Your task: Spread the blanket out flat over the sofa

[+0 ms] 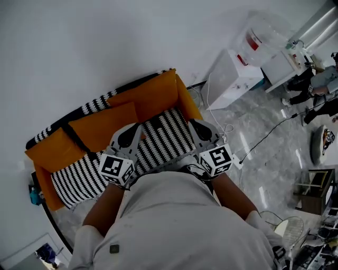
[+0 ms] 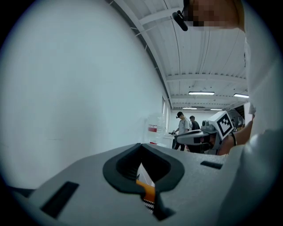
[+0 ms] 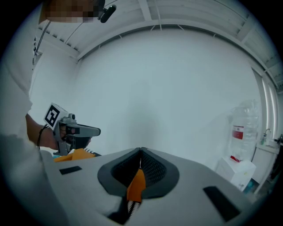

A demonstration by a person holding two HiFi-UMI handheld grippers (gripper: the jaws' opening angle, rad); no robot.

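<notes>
Left gripper [image 2: 145, 187] and right gripper [image 3: 135, 187] fingers are clamping the orange, black-and-white zigzag fabric blanket [image 1: 165, 134], which is lying rumpled across the dark-edged sofa [image 1: 137, 80]; flattening looks not yet done.

Soft cloth blanket [image 1: 166, 134], glossy stone-look floor [image 1: 266, 171]

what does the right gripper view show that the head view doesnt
Only the right gripper view: the right gripper's jaws seen close up, shut on a fold of the orange blanket, plus the ceiling.

Only the head view: the blanket's full orange and striped spread, the person's torso, and the floor with a cable running across it.

Both: the left gripper, the blanket, the white wall and the water bottle.
</notes>
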